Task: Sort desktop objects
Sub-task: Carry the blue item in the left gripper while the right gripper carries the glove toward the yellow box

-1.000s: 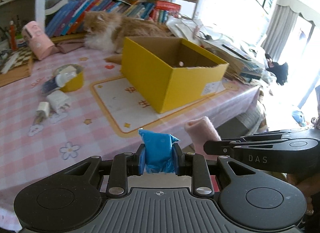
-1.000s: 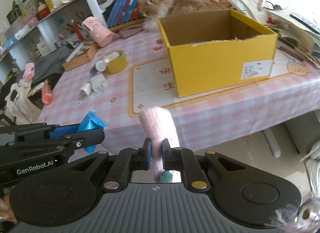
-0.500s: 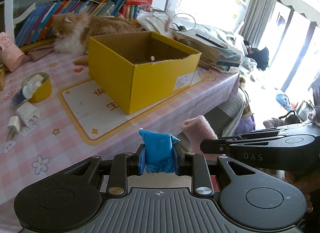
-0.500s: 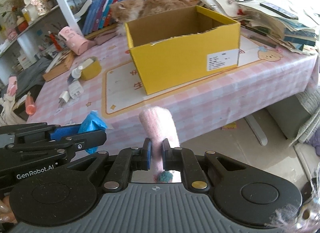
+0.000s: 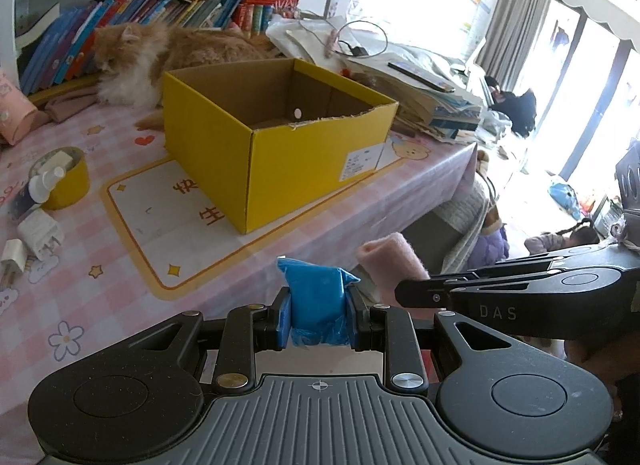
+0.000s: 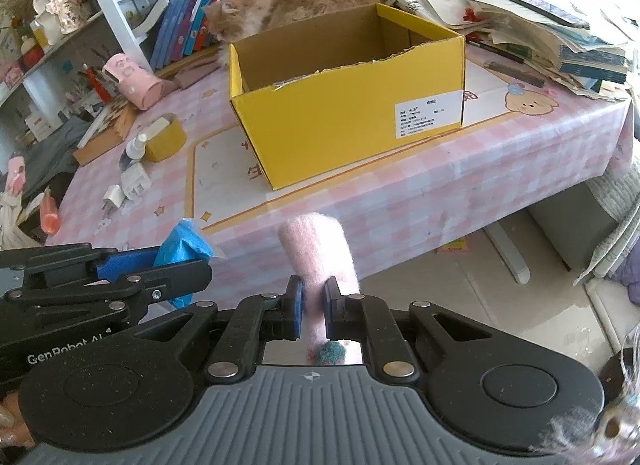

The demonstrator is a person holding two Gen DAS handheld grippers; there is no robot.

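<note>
My left gripper (image 5: 319,315) is shut on a blue plastic packet (image 5: 316,299); it also shows in the right wrist view (image 6: 182,245). My right gripper (image 6: 313,311) is shut on a pink felt roll (image 6: 320,253), which also shows in the left wrist view (image 5: 390,261). Both grippers hang side by side in front of the table's near edge, short of the open yellow cardboard box (image 5: 276,141), which also shows in the right wrist view (image 6: 344,105). The box stands on a white mat (image 5: 160,217).
An orange cat (image 5: 160,53) lies behind the box. A yellow tape roll with a small spray bottle (image 5: 60,177) and white chargers (image 5: 36,231) lie at the left. Piles of books and papers (image 6: 560,25) fill the right of the pink checked table (image 6: 440,181).
Both grippers have swung right and nearer the table's corner with their loads still held. The yellow box now sits closer to the centre of both views.
</note>
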